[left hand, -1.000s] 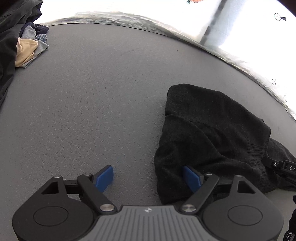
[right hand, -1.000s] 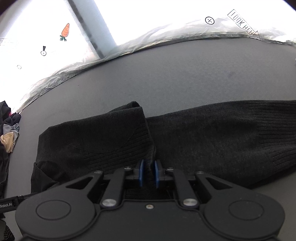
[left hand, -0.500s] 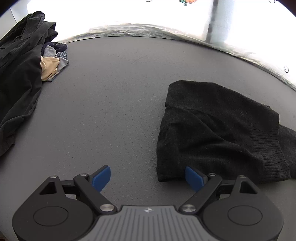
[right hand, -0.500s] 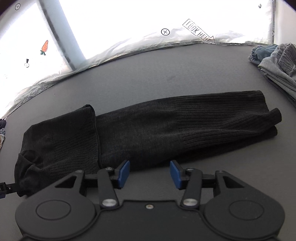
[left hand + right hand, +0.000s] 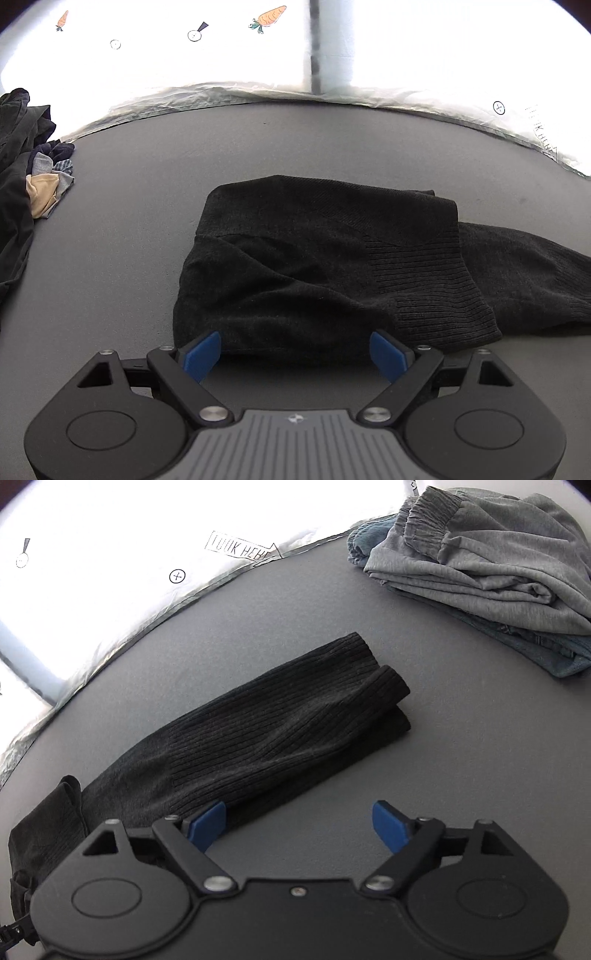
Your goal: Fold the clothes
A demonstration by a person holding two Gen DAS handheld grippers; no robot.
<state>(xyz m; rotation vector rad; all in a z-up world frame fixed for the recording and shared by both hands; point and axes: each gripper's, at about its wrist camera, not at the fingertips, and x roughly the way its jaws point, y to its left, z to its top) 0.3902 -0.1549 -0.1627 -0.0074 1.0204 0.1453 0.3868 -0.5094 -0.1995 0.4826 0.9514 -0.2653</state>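
Left wrist view: the left gripper [image 5: 295,350] has its blue fingers spread wide, holding nothing. The black sweater [image 5: 325,269] lies flat on the gray table [image 5: 129,229], just past the fingertips and between them. Its long side runs across, from the left finger side out past the right one. A pile of dark clothes [image 5: 18,177] sits far off to the left.

Right wrist view: the right gripper [image 5: 299,823] is spread wide too, empty. The sweater [image 5: 258,734] stretches from beside the left finger, slanting up and away to the right. Folded gray clothes [image 5: 480,561] lie well beyond the right finger.
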